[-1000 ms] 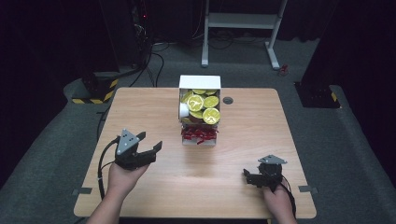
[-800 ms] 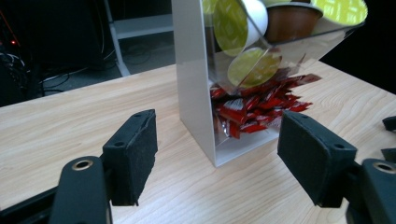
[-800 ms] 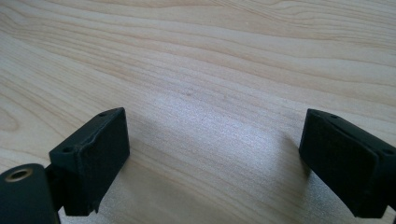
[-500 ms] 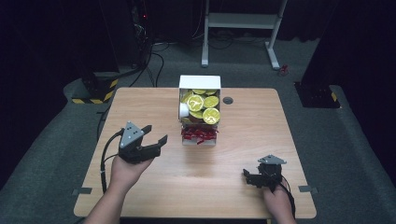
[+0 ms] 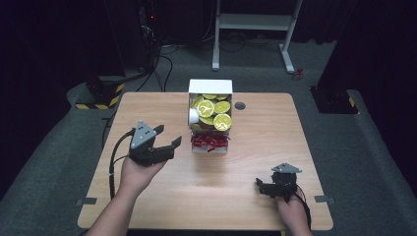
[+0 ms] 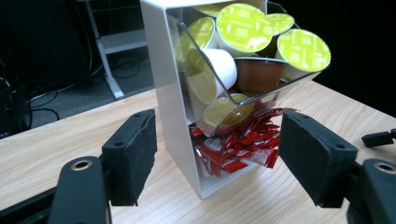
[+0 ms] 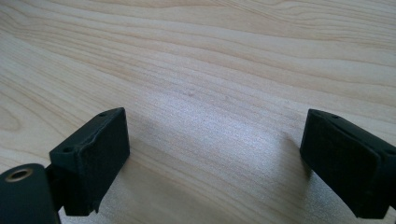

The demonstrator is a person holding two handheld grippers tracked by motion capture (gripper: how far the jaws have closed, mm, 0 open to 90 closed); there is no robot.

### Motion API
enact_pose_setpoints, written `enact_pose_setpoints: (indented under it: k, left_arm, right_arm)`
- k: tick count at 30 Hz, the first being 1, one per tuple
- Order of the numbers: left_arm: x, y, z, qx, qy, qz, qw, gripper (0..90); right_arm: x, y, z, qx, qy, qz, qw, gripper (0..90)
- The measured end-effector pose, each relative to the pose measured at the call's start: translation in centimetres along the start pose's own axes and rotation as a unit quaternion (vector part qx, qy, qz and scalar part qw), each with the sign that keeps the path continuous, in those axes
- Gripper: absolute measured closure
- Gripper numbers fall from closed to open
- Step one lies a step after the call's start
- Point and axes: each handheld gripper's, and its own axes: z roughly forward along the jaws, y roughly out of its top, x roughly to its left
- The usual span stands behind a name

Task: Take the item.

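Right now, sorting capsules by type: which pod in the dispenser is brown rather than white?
The brown pod behind the clear front, below the green lids; the neighbouring pod is white.

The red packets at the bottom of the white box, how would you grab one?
Probably pinch a red packet by the end poking out of the dispenser's open lower front. Come from that front side with the left gripper, open and facing it; the capsules sit above.

1. Our left gripper is black, topped by a grey three-cornered plate, with a black cable trailing back.
2. Our right gripper matches it.
3. Our jaw pads are thick black foam; brass-ringed screw holes sit beside them.
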Motion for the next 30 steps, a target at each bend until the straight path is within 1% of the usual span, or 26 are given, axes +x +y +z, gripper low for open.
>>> enact_pose_setpoints:
  k: [7, 12, 17, 20, 24, 28, 30]
  left_arm:
    - [-0.1, 0.6, 0.4, -0.004, -0.002, 0.004, 1.0000, 28.4]
    - [-0.5, 1.2, 0.8, -0.008, -0.007, 0.007, 0.9999, 28.2]
    - [-0.7, 1.9, 1.2, -0.011, -0.007, 0.008, 0.9999, 27.2]
    - [-0.8, 2.2, 1.4, -0.015, -0.012, 0.005, 0.9998, 27.2]
    - [-0.8, 2.4, 1.9, -0.014, -0.013, 0.010, 0.9998, 27.2]
    - [-0.9, 2.6, 2.3, -0.012, -0.017, 0.005, 0.9998, 27.2]
    - [-0.9, 2.7, 2.6, -0.013, -0.017, 0.009, 0.9997, 27.1]
  right_arm:
    - [0.0, 0.0, 0.0, 0.000, 0.001, 0.000, 1.0000, 8.2]
    - [0.0, 0.0, 0.0, 0.000, 0.002, 0.000, 1.0000, 8.2]
    - [0.0, 0.0, 0.0, 0.000, 0.002, 0.000, 1.0000, 8.2]
    - [0.0, 0.0, 0.0, 0.000, 0.002, 0.001, 1.0000, 8.2]
    - [0.0, 0.0, 0.0, 0.000, 0.002, 0.001, 1.0000, 8.2]
    - [0.0, 0.0, 0.0, 0.000, 0.002, 0.001, 1.0000, 8.2]
    - [0.0, 0.0, 0.0, 0.000, 0.002, 0.002, 1.0000, 8.2]
